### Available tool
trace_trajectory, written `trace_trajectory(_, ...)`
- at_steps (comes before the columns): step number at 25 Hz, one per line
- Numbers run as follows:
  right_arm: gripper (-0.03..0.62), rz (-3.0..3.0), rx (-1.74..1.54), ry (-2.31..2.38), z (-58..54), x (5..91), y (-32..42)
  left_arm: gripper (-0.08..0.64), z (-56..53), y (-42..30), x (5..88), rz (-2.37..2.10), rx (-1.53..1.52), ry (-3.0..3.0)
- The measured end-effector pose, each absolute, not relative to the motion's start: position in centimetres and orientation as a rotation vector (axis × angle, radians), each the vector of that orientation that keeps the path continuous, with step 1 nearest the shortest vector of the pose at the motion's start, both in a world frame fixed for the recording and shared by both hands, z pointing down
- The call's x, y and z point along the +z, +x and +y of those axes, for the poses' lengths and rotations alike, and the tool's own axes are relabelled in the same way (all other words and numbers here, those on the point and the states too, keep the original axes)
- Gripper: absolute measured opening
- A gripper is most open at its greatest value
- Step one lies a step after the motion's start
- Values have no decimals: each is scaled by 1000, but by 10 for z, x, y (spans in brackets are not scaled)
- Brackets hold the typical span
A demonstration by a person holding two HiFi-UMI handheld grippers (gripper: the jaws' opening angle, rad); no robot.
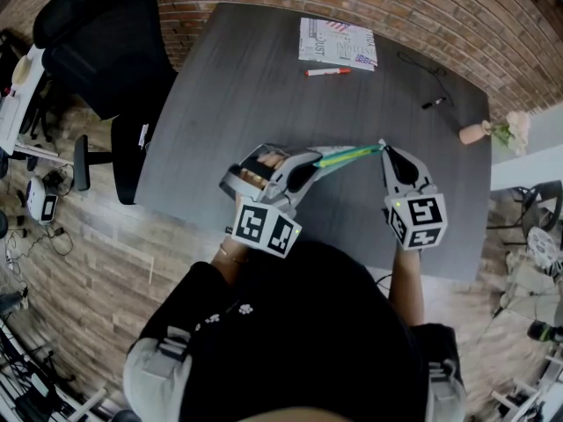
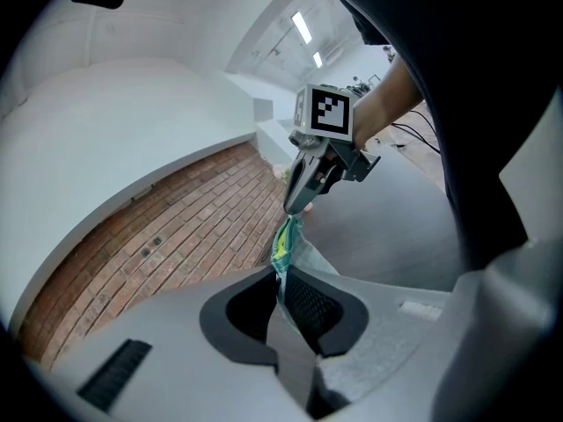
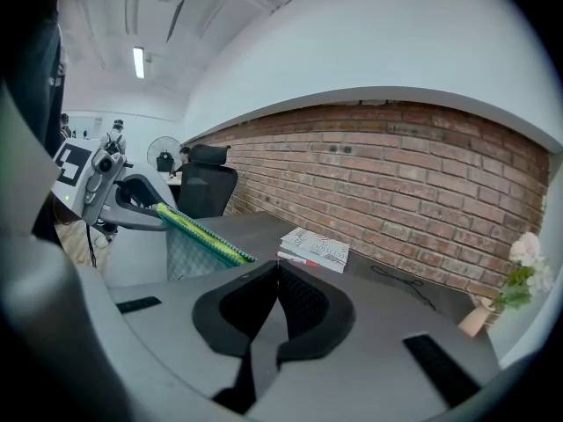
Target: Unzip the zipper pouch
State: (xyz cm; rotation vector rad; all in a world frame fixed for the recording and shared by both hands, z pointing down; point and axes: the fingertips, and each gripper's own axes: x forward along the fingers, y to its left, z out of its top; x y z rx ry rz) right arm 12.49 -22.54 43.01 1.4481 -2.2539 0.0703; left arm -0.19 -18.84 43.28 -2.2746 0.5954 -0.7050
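Jaws of left gripper (image 1: 318, 159) and right gripper (image 1: 383, 146) each clamp an end of the zipper pouch (image 1: 350, 155).

Broad bare middle on the dark grey table (image 1: 264, 104); clutter only along its far edge and right corner
Over the table's near edge a green-edged mesh zipper pouch (image 1: 347, 156) is stretched between the left gripper (image 1: 315, 162) and right gripper (image 1: 383, 147), both clamped on it, barring that gap. At the table's far edge lie a printed white booklet (image 1: 337, 42) and a red marker pen (image 1: 327, 72), with a thin black cable (image 1: 431, 82) further right and a small pink flower vase (image 1: 482, 132) at the right corner. A black office chair (image 1: 106, 42) crowds the table's left side
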Motion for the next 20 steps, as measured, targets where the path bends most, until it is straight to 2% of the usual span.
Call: trace_trajectory(20,3,-2231,94,1475,-223,437,135,26,-189,-5,433,611,-689,-2320)
